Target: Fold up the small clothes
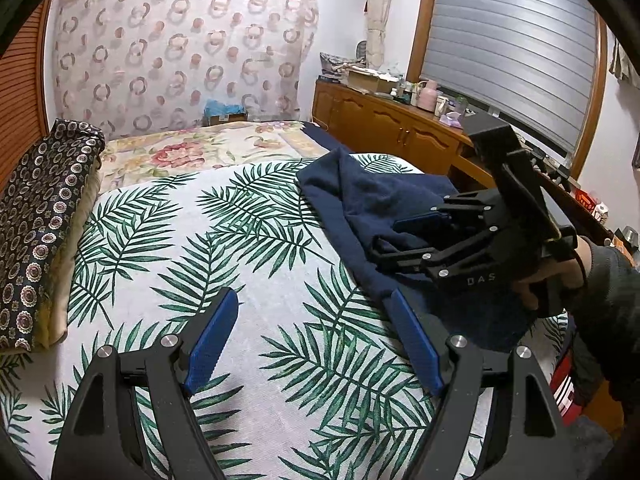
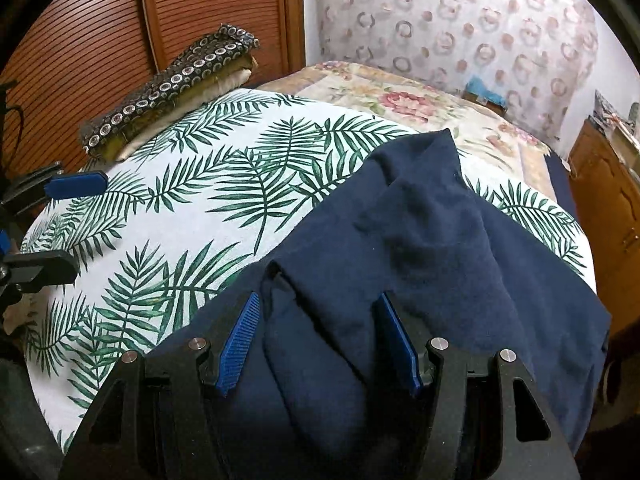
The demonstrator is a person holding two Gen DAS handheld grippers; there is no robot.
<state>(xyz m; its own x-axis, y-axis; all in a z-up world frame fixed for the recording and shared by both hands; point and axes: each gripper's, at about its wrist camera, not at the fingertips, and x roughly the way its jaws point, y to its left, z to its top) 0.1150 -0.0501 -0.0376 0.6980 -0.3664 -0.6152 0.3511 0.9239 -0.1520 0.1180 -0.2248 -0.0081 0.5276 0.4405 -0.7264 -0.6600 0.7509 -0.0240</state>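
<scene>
A dark navy garment (image 1: 376, 200) lies crumpled on the right side of a palm-leaf bedspread (image 1: 192, 240). It fills the lower right of the right wrist view (image 2: 420, 240). My left gripper (image 1: 314, 300) is open and empty above the bedspread, its right finger at the garment's near edge. My right gripper (image 2: 318, 300) is open, jaws spread over a fold of the garment. It also shows in the left wrist view (image 1: 392, 236), low over the cloth.
A folded patterned dark blanket (image 1: 40, 220) lies along the bed's left side. A floral quilt (image 1: 200, 148) covers the far end. A wooden cabinet (image 1: 392, 128) with clutter stands at the right, under a shuttered window.
</scene>
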